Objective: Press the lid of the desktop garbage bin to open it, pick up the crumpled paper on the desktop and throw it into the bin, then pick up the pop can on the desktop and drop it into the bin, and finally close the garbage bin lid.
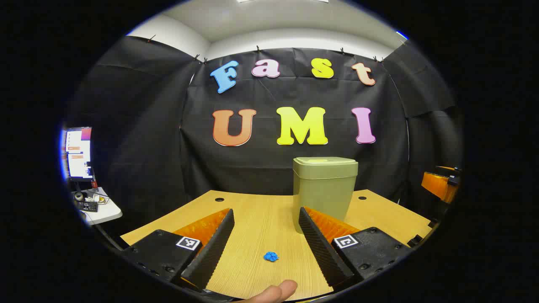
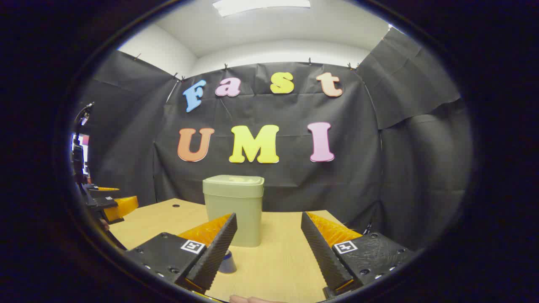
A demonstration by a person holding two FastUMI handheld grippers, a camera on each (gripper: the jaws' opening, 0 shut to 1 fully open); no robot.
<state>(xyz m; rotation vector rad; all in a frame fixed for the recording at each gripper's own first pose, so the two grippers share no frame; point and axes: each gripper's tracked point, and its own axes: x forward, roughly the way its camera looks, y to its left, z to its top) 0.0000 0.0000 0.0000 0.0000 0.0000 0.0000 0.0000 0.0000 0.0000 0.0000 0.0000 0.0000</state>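
Note:
A pale green garbage bin [image 1: 324,191] stands on the wooden desk [image 1: 257,219] with its lid down; the right gripper view shows the same bin [image 2: 234,208] farther off. A small blue crumpled paper [image 1: 271,256] lies on the desk between the fingers of my left gripper [image 1: 266,229], which is open above it. My right gripper [image 2: 269,233] is open too, with nothing between its fingers. A pop can [image 2: 228,261] stands partly hidden behind its left finger, in front of the bin.
The desk has cable holes near its back edge [image 1: 219,199]. A side table with a monitor [image 1: 78,153] sits to the left. The other gripper [image 2: 105,204] hangs at the left of the right gripper view. A fingertip [image 1: 276,291] shows at the bottom.

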